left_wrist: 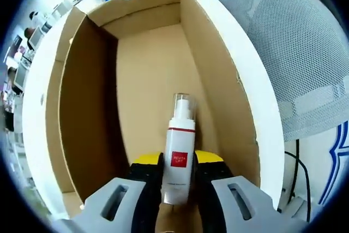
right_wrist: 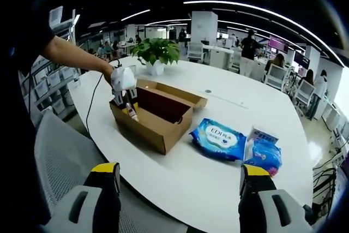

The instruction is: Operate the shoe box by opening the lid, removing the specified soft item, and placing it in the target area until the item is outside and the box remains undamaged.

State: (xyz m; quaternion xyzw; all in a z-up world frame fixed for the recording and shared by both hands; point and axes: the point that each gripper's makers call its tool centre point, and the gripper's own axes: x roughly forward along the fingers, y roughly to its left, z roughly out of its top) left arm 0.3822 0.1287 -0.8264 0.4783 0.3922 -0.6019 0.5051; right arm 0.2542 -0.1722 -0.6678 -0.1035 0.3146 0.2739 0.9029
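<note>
Two blue packs (right_wrist: 218, 139) lie near the box (right_wrist: 152, 114); labels unreadable.

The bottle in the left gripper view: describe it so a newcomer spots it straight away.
Find the open cardboard shoe box on the white table. Inside it, between the left gripper jaws, is a slim white spray bottle. Its clear cap, red band and red square label mark it out.
</note>
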